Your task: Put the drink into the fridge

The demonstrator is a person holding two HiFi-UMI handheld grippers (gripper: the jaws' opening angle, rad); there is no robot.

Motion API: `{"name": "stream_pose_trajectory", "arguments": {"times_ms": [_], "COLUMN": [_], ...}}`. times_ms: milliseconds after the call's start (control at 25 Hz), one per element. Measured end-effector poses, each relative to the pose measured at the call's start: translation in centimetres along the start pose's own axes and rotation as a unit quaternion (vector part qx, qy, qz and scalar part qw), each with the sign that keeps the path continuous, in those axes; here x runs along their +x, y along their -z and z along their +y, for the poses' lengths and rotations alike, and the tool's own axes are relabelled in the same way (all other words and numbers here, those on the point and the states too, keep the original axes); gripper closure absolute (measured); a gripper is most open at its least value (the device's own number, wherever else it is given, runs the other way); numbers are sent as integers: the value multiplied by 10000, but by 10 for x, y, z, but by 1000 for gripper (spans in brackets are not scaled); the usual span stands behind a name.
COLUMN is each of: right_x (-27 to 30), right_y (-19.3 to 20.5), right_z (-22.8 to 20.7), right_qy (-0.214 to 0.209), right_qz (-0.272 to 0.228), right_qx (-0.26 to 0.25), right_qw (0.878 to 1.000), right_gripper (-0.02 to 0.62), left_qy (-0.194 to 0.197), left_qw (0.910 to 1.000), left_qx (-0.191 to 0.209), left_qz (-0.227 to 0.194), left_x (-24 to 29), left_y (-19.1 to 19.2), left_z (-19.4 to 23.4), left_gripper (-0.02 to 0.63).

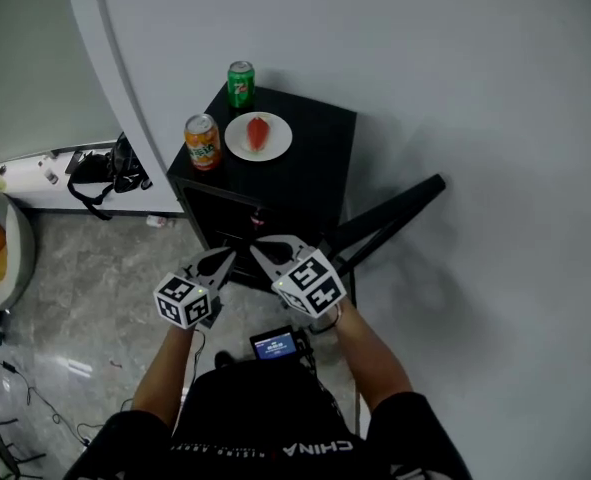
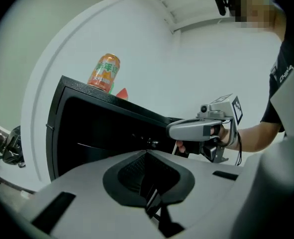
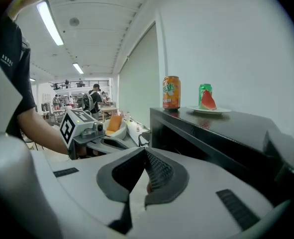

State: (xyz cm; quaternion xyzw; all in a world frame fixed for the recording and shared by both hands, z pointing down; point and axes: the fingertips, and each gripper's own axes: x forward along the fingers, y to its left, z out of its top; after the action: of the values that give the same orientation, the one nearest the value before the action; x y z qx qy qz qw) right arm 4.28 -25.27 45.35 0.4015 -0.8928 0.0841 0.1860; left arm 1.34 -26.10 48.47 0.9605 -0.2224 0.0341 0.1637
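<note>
Both tools are hanging low in front of the fridge [image 1: 275, 183], whose door is looking closed, so neither is reaching for a drink yet; the left gripper [image 1: 218, 265] and the right gripper [image 1: 265, 251] are each pressing their jaws together on nothing. The orange can [image 1: 202, 141] and the green can [image 1: 240, 83] are standing on the fridge top beside a plate [image 1: 281, 140] carrying a watermelon slice [image 1: 259, 131] (opening the door is probably the step in hand). The head view is showing both cans at once; the left gripper view is catching only the orange one; the right gripper view is revealing a long room behind.
</note>
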Motion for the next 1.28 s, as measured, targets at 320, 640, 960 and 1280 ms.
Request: {"name": "stream_pose_trajectory", "arguments": {"times_ms": [320,640,960,1280], "right_x": [-21,-16,-18,-36], "right_y": [7,17,20,42], "right_z": [10,18,17,18], "right_qy": [-411,-176,23,1], "right_qz": [130,-306,-411,-411], "right_qx": [20,733,638,855], "right_qw": [9991,9967,9971,9955], "right_gripper": [580,580,580,580], "left_qy": [159,191,220,80], "left_qw": [9996,9993,9996,9993], "left_qx": [86,200,-45,-110], "left_qz": [205,257,176,348], "left_x": [-19,-17,-9,-1], "left_y": [10,13,14,30], "left_z": [-12,-21,-24,-45], "left_gripper": [595,595,595,595]}}
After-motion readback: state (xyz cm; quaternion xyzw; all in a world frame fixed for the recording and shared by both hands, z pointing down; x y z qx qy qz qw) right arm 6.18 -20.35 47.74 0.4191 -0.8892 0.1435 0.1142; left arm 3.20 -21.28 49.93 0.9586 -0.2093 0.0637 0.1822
